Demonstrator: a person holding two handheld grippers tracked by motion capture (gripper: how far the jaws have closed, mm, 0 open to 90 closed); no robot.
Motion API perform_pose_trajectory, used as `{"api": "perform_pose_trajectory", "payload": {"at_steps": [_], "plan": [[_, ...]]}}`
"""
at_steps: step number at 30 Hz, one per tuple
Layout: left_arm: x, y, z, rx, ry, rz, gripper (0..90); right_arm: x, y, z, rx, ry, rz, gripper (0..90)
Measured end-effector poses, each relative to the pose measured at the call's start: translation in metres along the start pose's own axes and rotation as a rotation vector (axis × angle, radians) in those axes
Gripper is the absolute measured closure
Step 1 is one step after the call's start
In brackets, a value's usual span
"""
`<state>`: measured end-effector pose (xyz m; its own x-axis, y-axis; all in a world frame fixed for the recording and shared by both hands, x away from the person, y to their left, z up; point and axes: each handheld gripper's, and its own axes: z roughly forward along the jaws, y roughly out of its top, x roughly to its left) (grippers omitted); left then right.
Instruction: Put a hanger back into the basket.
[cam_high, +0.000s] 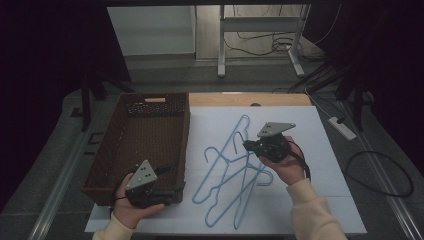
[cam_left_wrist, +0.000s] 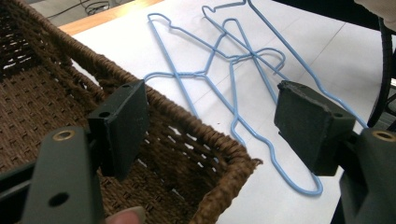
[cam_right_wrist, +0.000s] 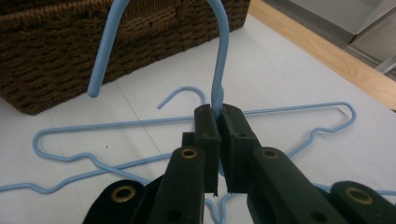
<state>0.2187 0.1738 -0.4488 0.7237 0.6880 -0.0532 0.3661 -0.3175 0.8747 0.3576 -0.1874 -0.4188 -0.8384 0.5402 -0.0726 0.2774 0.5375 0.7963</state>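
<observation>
Ideally the right gripper (cam_right_wrist: 218, 116), clamped tight on the neck of a blue wire hanger (cam_right_wrist: 219, 70) lying tangled beside the wicker basket (cam_high: 150, 107), lifts slowly to untangle it, while the left gripper (cam_left_wrist: 212, 116) waits wide open and empty.

The right gripper (cam_high: 248, 145) is sitting at the hangers' (cam_high: 235, 170) two o'clock edge; the left gripper (cam_high: 172, 187) is hovering at the basket's (cam_high: 107, 165) five o'clock corner.

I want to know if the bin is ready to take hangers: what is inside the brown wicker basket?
The wicker basket shows bare woven floor and walls. The left gripper hides its near right corner. The blue hangers lie beside it on the white sheet.
</observation>
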Motion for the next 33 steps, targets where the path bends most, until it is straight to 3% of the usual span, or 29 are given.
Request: {"api": "perform_pose_trajectory", "payload": {"at_steps": [10, 21, 25, 33], "plan": [[-0.011, 0.018, 0.011, 0.045, -0.038, 0.012, 26.2, 0.005, -0.013, -0.018, -0.083, -0.025, 0.049, 86.4], [-0.025, 0.039, 0.034, 0.087, -0.081, 0.035, 26.1, 0.013, -0.009, -0.021, -0.129, -0.078, 0.074, 86.5], [-0.028, 0.045, 0.047, 0.116, -0.1, 0.009, 26.3, 0.015, -0.008, -0.021, -0.138, -0.092, 0.085, 86.5], [-0.039, 0.058, 0.075, 0.151, -0.155, -0.004, 27.9, 0.022, -0.005, -0.022, -0.166, -0.126, 0.096, 86.5]]}}
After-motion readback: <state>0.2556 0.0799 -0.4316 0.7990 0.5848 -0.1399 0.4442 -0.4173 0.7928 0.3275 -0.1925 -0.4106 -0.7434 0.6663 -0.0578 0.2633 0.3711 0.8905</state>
